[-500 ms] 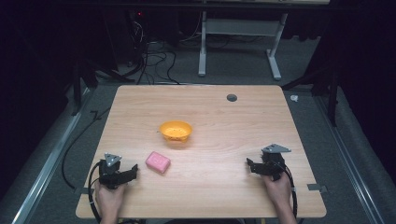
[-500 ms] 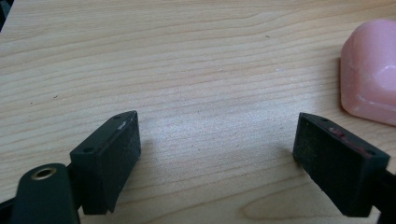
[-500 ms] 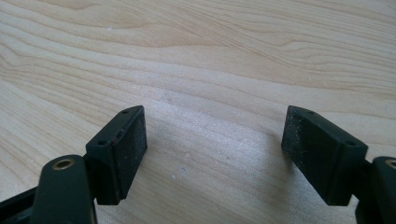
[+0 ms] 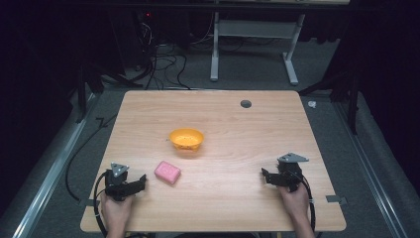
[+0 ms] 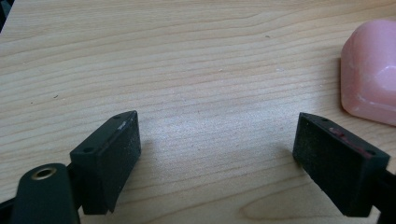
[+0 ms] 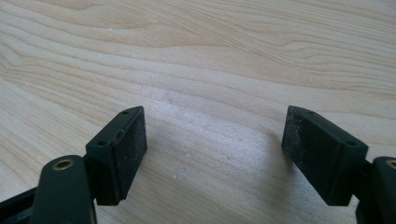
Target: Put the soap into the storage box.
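A pink soap-like block (image 4: 167, 172) lies on the wooden table (image 4: 237, 134), in front of an orange bowl (image 4: 186, 139) near the middle. My left gripper (image 4: 141, 182) rests at the front left, a short way left of the block, jaws wide apart with bare wood between them. In the left gripper view the block (image 5: 371, 72) sits beyond and to the right of the right jaw, apart from it; the left gripper (image 5: 217, 128) is open. My right gripper (image 4: 265, 174) rests at the front right, and in its own view the right gripper (image 6: 215, 123) is open over bare wood.
A dark round hole (image 4: 245, 103) marks the table's far right part. Beyond the table stand a white desk frame (image 4: 252, 44) and tangled cables (image 4: 158, 59) on grey carpet. A metal rail (image 4: 49, 178) runs along the left side.
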Demonstrator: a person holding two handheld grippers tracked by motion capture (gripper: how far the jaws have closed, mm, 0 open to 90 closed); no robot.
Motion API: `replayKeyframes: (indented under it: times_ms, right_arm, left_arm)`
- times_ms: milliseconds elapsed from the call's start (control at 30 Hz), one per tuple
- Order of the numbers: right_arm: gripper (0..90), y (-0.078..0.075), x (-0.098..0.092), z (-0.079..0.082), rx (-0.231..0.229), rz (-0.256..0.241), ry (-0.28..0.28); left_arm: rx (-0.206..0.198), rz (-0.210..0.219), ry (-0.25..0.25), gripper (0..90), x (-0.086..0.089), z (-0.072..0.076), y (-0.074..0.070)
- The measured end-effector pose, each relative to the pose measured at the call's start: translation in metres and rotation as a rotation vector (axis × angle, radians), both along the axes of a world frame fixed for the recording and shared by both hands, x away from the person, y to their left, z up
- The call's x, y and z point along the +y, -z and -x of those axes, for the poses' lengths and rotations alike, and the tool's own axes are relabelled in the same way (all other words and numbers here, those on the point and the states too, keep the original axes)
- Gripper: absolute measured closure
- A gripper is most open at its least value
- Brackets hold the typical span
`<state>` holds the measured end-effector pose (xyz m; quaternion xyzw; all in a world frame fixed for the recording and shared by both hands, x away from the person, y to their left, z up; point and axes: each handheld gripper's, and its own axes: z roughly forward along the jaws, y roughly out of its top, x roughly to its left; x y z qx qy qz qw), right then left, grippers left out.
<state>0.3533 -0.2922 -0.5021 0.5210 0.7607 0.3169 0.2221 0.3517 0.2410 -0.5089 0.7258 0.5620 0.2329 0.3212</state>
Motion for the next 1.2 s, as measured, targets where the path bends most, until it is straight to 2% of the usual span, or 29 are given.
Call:
replayKeyframes:
  times_ms: [933, 1200]
  right_arm:
    - [22.7, 0.0000, 0.0001, 0.0000, 0.000, 0.000, 0.001]
    - [22.7, 0.0000, 0.0001, 0.0001, 0.001, -0.001, 0.001]
  left_arm:
    - [0.006, -0.003, -0.002, 15.4, -0.0004, -0.0002, -0.0009]
    - [-0.021, -0.003, -0.002, 15.2, -0.0012, 0.0052, -0.0064]
